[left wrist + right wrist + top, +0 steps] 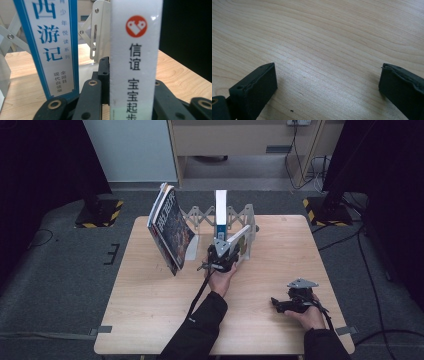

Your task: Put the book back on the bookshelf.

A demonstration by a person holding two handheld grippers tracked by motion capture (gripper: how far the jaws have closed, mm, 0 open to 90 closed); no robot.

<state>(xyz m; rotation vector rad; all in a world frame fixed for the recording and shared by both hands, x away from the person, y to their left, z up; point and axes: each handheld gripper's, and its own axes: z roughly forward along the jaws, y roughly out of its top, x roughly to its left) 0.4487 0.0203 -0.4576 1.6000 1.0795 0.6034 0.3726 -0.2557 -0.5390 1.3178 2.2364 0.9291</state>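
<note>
At the table's [150, 320] left rear, a stack of magazines [170, 227] leans on the folding white rack [200, 215]. Just right of it, a blue-spined book [51, 45] stands upright in the rack. The left gripper [223, 256] has its jaws pinched on the spine of a white book [135, 62], which stands tilted at the rack's right end. Nearer the right edge, the right gripper [295, 302] rests low over bare wood, its fingers [254, 90] spread wide and holding nothing.

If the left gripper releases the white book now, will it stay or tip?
The white book leans tilted in the rack, so it would probably fall sideways. Its spine looks stiff, unlikely to flop. The glossy cover may slip between the left gripper fingers.
</note>
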